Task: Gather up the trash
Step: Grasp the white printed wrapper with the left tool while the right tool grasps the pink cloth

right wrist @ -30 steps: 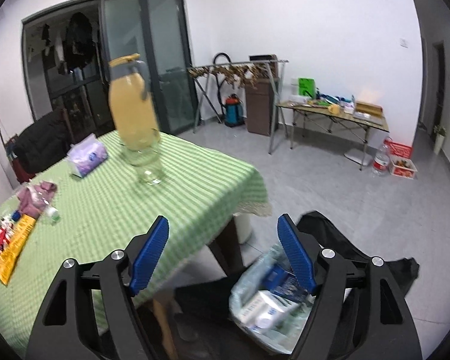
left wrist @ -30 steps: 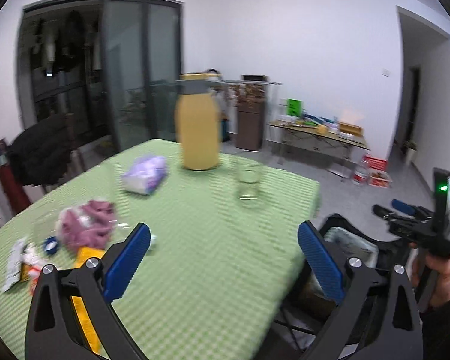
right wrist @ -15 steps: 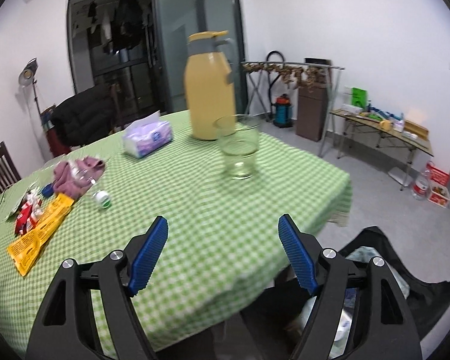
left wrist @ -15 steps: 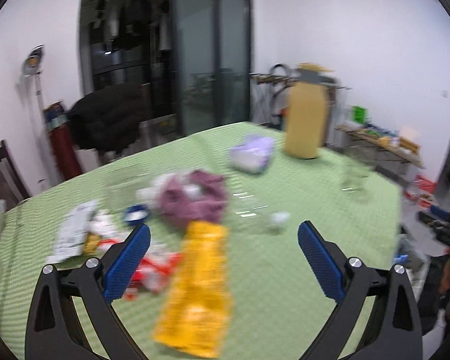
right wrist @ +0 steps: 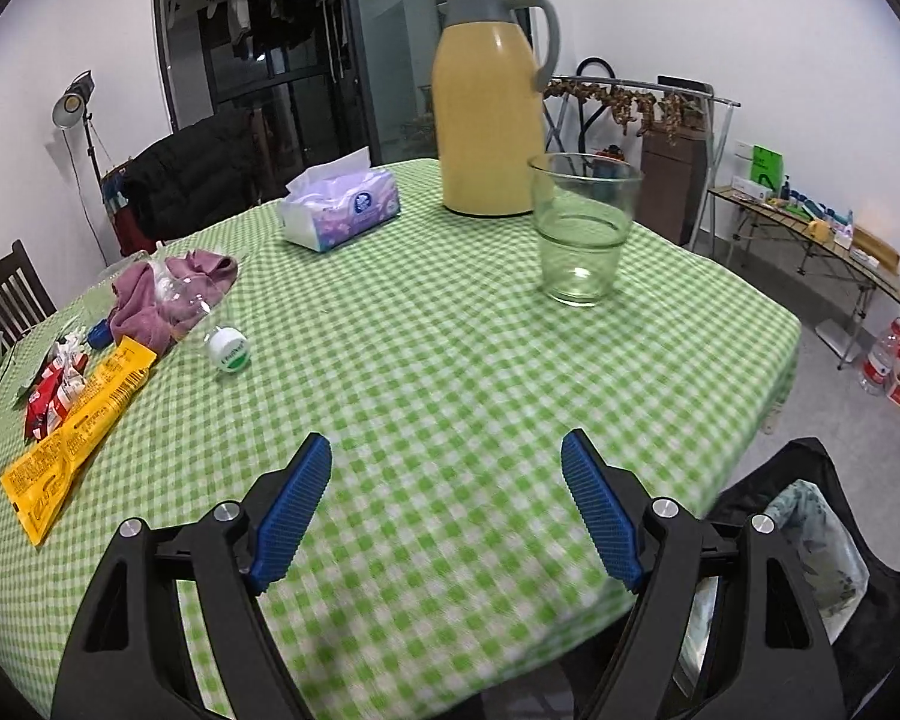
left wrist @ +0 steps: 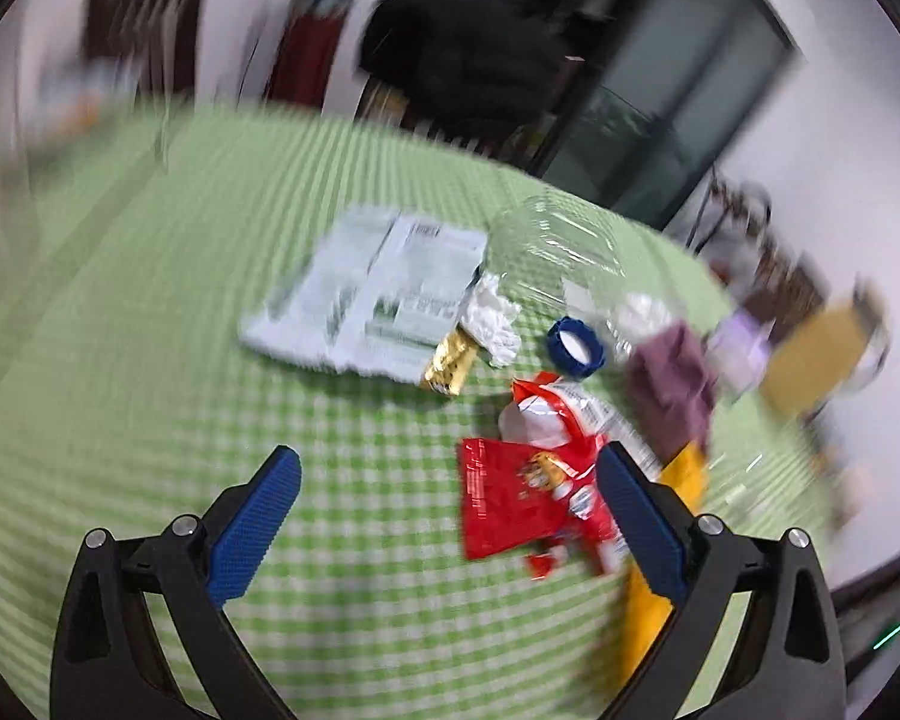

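Left wrist: red wrapper (left wrist: pixel 519 495) beside open left tongs (left wrist: pixel 444 516).

The right gripper (right wrist: pixel 447 468) is hanging over the green checked table (right wrist: pixel 450 372), jaws opening on nothing, wrappers (right wrist: pixel 72 414) lying far left.

On bench (right wrist: pixel 450 372): jug (right wrist: pixel 487 102) at far side. Glass (right wrist: pixel 582 228) before jug, to its right. Tissue box (right wrist: pixel 342 210) left of jug. Cloth (right wrist: pixel 168 294) farther left, nearer; bottle cap (right wrist: pixel 229 349) just right of cloth, wrappers (right wrist: pixel 72 420) before it.
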Tool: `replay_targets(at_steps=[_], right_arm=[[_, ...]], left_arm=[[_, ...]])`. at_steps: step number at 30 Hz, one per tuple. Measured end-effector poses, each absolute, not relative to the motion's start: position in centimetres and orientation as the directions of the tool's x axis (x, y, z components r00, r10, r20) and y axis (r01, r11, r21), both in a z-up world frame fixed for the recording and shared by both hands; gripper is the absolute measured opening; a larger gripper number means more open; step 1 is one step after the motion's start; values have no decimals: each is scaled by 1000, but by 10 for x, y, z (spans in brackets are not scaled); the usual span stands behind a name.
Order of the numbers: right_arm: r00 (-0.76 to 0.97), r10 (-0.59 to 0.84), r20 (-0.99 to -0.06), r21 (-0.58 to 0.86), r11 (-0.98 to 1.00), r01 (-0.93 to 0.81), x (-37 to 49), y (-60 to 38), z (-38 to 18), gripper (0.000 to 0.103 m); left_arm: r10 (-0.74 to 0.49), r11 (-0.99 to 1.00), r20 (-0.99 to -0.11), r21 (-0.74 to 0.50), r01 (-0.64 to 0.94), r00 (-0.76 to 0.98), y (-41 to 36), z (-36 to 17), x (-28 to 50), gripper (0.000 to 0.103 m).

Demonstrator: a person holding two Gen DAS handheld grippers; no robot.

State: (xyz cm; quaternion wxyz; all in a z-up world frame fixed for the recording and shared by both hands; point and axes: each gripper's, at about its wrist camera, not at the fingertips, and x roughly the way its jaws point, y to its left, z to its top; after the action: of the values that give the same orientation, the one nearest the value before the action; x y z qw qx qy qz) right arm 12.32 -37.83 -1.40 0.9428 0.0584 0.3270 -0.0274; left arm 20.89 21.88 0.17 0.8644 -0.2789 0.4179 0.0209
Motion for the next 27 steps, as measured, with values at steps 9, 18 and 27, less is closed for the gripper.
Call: replay_targets(at_steps=[9,18,27], right_arm=[[773,5,-634,76,995,57,139,-360,-17,76],[765,10,-644,47,999,26,149,-343,-15,76],[757,70,-649,50,998,-49,171,-306,-17,76]], left_arm=[[-215,582,-746,-616,-531,631,244,-38,240,73],[-237,331,-685,-724,-606,689,253,-70,256,51],[-305,229,-590,-807,-544,747,274,-87,244,2]])
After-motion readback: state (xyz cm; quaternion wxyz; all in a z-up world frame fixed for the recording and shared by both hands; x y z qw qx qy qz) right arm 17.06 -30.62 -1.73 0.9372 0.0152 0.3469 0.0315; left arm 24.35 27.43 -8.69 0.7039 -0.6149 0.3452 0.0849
